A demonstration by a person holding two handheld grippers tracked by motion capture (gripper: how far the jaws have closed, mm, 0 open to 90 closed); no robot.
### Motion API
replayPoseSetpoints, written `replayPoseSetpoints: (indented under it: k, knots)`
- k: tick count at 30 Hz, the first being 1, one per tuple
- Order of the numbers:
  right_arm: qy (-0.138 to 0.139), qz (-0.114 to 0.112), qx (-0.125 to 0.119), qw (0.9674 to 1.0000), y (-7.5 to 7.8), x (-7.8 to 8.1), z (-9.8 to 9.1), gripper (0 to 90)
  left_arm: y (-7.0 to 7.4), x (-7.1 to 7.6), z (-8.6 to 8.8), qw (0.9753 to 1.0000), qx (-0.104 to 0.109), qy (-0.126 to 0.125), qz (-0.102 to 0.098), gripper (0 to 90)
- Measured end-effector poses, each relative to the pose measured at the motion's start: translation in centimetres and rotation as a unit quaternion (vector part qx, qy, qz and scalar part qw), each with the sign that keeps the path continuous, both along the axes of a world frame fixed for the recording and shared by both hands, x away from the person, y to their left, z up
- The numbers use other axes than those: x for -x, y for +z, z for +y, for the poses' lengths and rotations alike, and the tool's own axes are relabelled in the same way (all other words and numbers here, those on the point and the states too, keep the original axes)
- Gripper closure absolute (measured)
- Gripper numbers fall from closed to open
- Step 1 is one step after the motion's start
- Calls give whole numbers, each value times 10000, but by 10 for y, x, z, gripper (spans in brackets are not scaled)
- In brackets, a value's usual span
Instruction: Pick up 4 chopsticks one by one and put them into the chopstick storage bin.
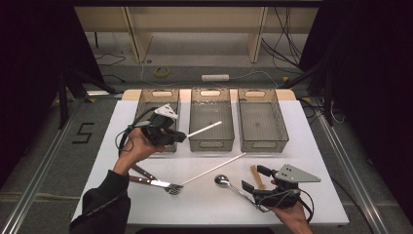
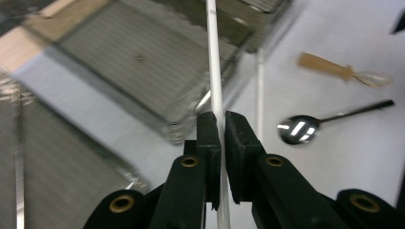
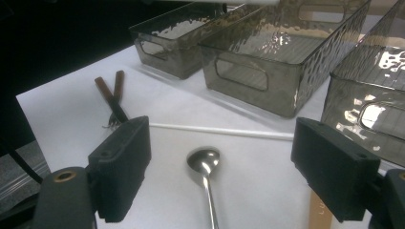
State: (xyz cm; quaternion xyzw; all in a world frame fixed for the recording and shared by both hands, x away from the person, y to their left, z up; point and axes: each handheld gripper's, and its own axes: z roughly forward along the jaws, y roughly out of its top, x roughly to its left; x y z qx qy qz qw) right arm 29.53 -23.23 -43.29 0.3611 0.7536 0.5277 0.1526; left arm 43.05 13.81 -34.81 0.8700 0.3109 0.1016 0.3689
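- Middle bin [image 1: 211,119]: flanked by left bin [image 1: 157,105] and right bin [image 1: 262,119].
- Before it lies a chopstick [image 1: 214,168]; nearer still, spoon [image 1: 229,185].
- Forks [image 1: 156,180] lie front-left of it, wooden spoon [image 1: 256,175] front-right.

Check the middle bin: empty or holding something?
Empty: the middle bin shows a bare floor; the white stick in the left gripper hangs above it.

Tool [image 2: 221,125] pinches white stick [image 2: 213,62] above bins.
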Motion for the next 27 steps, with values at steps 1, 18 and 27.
replayPoseSetpoints:
  k: [1, 18, 27]
  knots:
    - [0, 6, -1, 10000, 0, 0, 0, 223, 0, -3, 6, 10000, -4, 80, 5, 845]
    - [-2, 14, 9, 10000, 0, 0, 1, 223, -23, -37, 63, 9910, 107, 1337, -13, 845]
    - [-3, 14, 0, 10000, 0, -1, 0, 223, -36, -50, 78, 9847, 182, 1734, -4, 845]
